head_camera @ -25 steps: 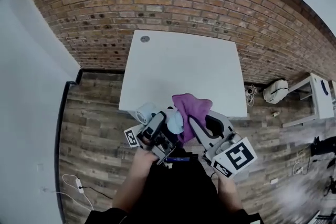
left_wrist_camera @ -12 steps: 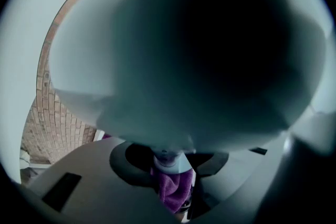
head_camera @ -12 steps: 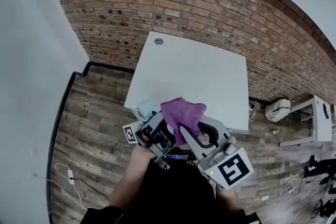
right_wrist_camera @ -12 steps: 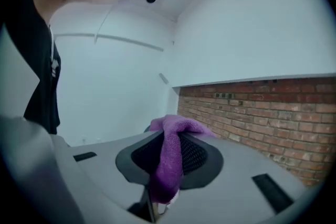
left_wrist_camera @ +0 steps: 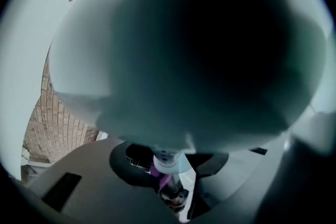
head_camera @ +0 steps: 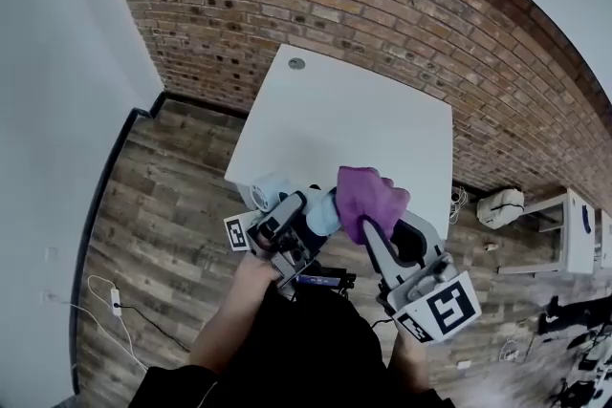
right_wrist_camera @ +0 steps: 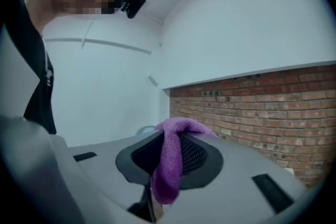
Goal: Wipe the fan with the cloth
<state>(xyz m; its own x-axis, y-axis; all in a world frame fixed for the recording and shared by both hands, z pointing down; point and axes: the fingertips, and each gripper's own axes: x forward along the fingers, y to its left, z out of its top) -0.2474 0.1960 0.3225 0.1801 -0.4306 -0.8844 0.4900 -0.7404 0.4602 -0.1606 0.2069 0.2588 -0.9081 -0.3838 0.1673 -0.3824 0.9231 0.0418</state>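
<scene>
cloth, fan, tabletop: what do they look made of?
cloth: purple, fuzzy napped surface that hangs limp in soft folds; likely microfibre or terry.
fan: pale blue, smooth rounded matte shell with no visible seams; probably moulded plastic.
tabletop: flat, uniform white with a dull even finish; looks like laminate or painted board, can't tell which.

It looks like a plain work room, with a red brick wall (head_camera: pixel 382 5), a white table (head_camera: pixel 354 129) and a wood floor (head_camera: pixel 163 205).
</scene>
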